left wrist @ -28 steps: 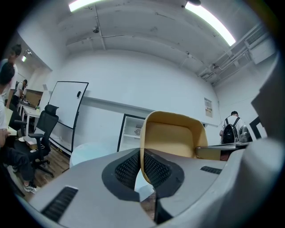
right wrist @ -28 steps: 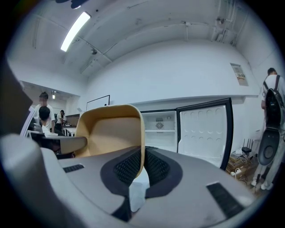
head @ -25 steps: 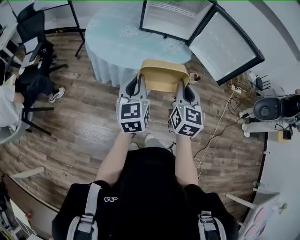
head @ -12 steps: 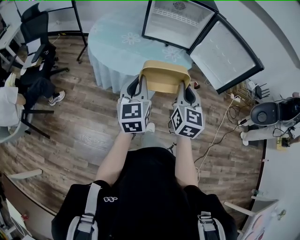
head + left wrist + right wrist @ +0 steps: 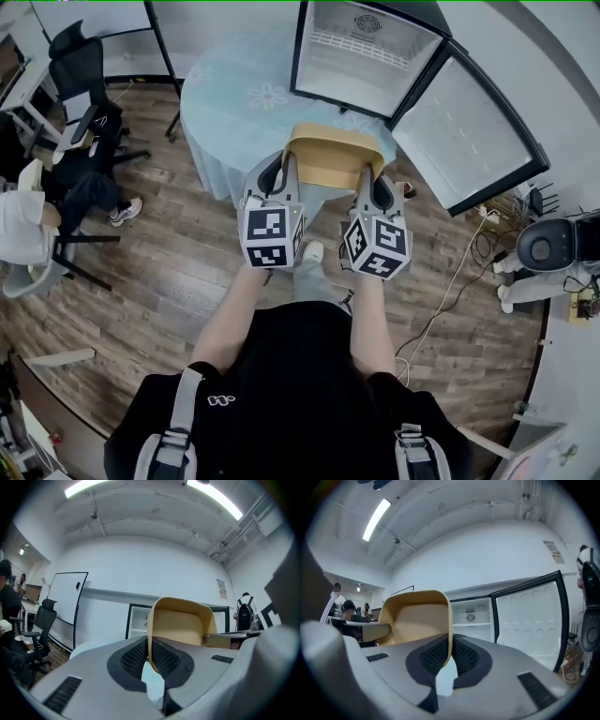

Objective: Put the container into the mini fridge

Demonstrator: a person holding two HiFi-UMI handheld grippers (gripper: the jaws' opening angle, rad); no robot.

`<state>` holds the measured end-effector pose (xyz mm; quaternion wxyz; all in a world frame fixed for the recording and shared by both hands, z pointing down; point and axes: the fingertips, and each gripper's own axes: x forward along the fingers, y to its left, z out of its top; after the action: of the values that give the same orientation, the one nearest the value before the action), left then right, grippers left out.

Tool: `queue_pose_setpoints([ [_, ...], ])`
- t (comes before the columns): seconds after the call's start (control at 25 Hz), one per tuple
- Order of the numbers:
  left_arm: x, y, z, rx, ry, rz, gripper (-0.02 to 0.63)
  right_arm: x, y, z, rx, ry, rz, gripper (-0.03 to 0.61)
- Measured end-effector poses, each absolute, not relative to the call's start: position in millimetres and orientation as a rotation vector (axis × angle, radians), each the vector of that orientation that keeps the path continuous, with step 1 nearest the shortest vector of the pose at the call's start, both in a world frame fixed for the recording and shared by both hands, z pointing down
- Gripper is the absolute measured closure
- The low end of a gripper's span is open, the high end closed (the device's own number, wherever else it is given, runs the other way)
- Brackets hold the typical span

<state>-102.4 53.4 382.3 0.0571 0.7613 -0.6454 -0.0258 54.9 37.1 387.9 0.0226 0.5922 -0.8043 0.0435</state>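
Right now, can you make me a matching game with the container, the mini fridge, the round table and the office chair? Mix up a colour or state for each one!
Things:
1. container
2. mini fridge
3. round table
4. office chair

Clues:
A. black, far off to the left
B. standing wide open, white inside
C. tan, pinched on both side walls and carried in the air
D. pale blue with flower prints

Pairs: 1-C, 2-B, 3-D, 4-A
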Motion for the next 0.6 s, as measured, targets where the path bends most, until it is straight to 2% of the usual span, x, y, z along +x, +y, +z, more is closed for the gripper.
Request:
queue_pose_setpoints([
  [0.6, -67, -133, 394, 2.252, -1.92, -0.021, 0.6, 91, -144, 397, 1.796, -2.465, 0.23, 0.56],
])
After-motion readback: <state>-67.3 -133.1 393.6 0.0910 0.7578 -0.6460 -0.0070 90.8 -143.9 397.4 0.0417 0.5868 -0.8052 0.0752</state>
